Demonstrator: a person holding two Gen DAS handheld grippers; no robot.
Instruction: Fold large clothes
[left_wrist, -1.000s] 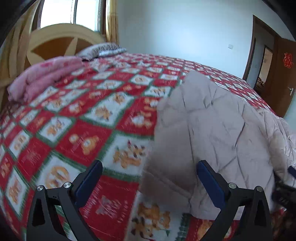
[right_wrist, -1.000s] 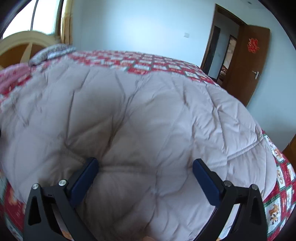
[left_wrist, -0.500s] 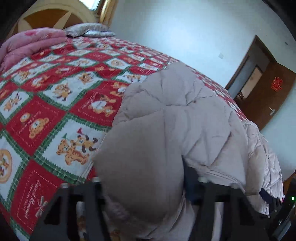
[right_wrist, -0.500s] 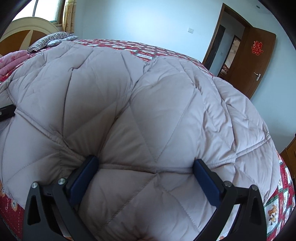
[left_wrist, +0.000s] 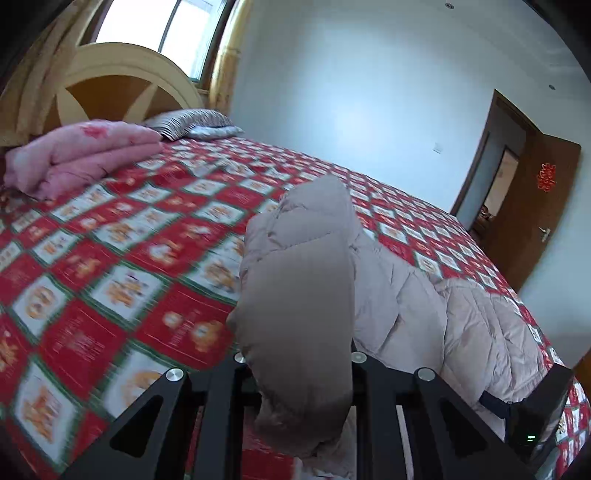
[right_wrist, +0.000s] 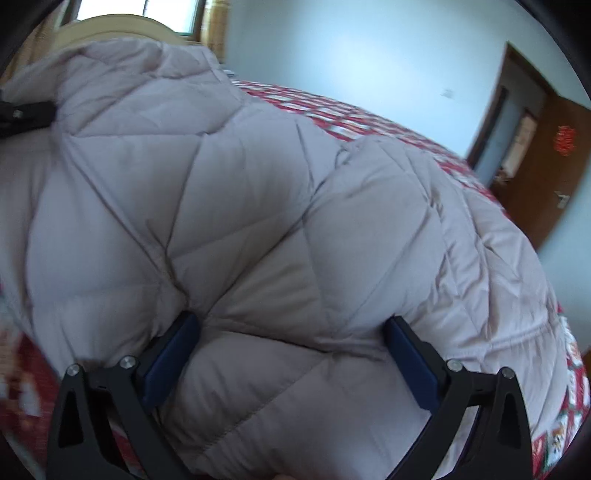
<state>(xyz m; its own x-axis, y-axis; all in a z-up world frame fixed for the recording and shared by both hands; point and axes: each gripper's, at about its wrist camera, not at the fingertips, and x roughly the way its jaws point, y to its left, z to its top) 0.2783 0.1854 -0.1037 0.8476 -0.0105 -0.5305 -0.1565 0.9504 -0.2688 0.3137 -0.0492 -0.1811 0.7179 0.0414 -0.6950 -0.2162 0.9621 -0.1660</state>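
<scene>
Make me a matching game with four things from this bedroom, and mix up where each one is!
Things:
1. pink blanket
2. striped pillow
3. puffy coat
4. red paper decoration

Places or states:
A. stuck on the brown door
B. spread over the near side of the bed, one part pinched up in the left gripper
C. folded by the headboard
D. at the head of the bed, just past the pink bundle

Pairs: 1-C, 2-D, 3-B, 4-A
</scene>
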